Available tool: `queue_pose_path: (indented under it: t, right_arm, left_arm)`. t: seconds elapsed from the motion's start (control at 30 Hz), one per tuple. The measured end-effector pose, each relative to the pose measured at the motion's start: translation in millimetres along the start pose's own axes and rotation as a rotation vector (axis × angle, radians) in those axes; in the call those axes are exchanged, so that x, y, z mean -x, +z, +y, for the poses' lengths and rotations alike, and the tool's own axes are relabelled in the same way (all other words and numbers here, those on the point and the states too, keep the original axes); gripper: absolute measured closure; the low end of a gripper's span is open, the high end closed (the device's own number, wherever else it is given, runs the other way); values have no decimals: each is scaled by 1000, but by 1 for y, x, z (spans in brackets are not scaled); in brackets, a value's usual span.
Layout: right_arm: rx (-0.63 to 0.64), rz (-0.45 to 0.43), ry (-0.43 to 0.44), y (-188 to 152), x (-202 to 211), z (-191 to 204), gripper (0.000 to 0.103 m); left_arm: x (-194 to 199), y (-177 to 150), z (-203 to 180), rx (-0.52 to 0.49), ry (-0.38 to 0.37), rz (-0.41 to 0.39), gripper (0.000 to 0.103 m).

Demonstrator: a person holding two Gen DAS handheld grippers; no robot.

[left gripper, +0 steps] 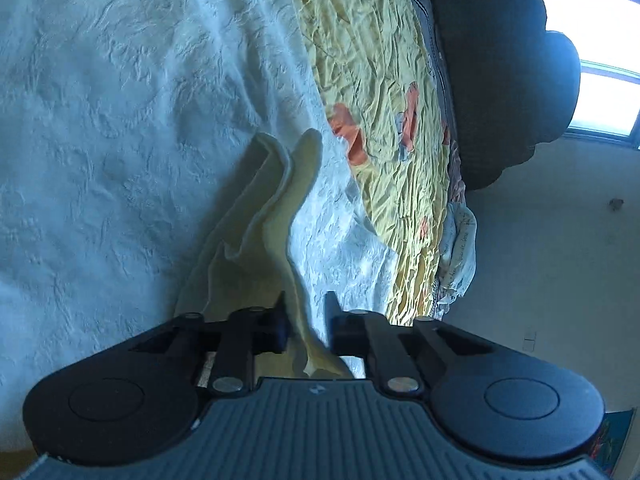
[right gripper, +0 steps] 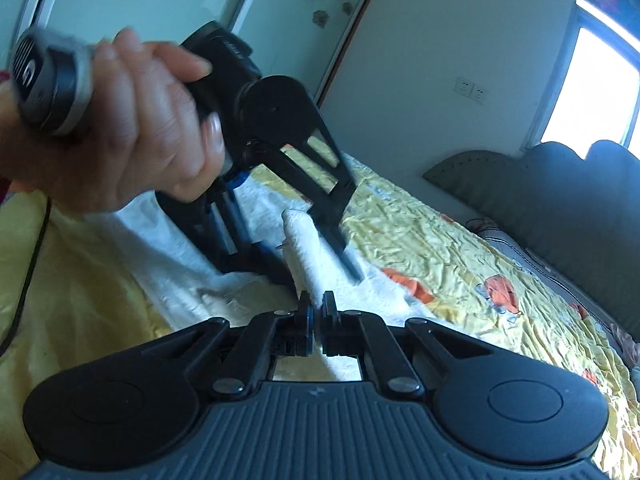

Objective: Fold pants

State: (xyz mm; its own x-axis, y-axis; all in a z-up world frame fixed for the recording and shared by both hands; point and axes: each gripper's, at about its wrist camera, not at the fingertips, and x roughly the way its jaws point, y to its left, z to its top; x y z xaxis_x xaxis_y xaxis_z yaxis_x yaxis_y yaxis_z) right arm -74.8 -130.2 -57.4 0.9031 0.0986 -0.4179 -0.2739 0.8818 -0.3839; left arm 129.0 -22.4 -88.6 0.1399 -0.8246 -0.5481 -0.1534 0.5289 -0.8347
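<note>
Pinching both edges of the pants [left gripper: 132, 92], fold barely started.

Nearest, the right gripper [right gripper: 316, 322] is clamped on a raised white ridge of cloth; the left gripper [left gripper: 306, 320] shows jaws a bit apart around a pale yellowish fold, so can't tell if it's really biting. Pants look white, crinkly-textured, spread on the yellow bedspread [left gripper: 372, 60] toward 11 o'clock. Basically everything's left to do.

Bright window [right gripper: 592, 92], grey headboard [right gripper: 560, 196]
</note>
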Motion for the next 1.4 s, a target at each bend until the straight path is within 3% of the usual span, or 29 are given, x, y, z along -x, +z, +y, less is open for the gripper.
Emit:
queue_pose_path:
  t: [0.2, 0.3, 0.4, 0.47, 0.53, 0.57, 0.67, 0.77, 0.87, 0.93, 1.0, 1.1, 1.13, 1.17, 1.27, 1.3, 1.4]
  right_arm:
    - [13, 21, 57, -1, -14, 11, 100]
    - [25, 104, 76, -11, -31, 16, 98]
    - [10, 118, 62, -9, -29, 12, 93]
    - [-8, 129, 149, -1, -18, 0, 92]
    - [-109, 59, 253, 7, 1, -26, 92]
    - [-168, 34, 262, 10, 5, -38, 92]
    - [-286, 54, 144, 9, -9, -61, 92]
    - [-323, 216, 134, -12, -48, -57, 92]
    - [-274, 197, 106, -11, -44, -47, 91]
    - [-305, 157, 102, -5, -38, -49, 91]
    - [-372, 129, 135, 0, -39, -55, 91]
    - [-432, 130, 187, 5, -48, -55, 91]
    - [-432, 143, 201, 5, -53, -51, 91]
    - [-431, 160, 205, 4, -59, -47, 91]
    - [-421, 163, 174, 2, -58, -37, 91]
    - [-425, 153, 160, 4, -53, -37, 91]
    - [-433, 120, 144, 5, -34, -34, 91]
  left_arm:
    - [23, -10, -19, -201, 155, -146, 101]
    - [15, -10, -15, -245, 247, -137, 101]
    - [12, -13, -10, -277, 256, -151, 101]
    - [13, -15, -14, -308, 276, -158, 101]
    - [9, -18, -17, -332, 292, -166, 101]
    - [9, -19, -18, -340, 296, -170, 101]
    - [7, -23, -21, -364, 309, -185, 101]
    - [8, -28, -24, -401, 327, -191, 100]
    - [15, -34, -37, -480, 383, -186, 99]
    - [29, -37, -53, -560, 424, -259, 85]
    - [37, -36, -71, -647, 436, -309, 84]
    - [27, -28, -91, -718, 379, -267, 80]
    - [15, -23, -95, -737, 354, -220, 71]
    - [4, -17, -95, -730, 370, -195, 66]
    - [-32, -11, -89, -740, 528, -208, 70]
    - [-39, -12, -84, -754, 582, -224, 79]
    - [-35, -24, -83, -794, 597, -263, 80]
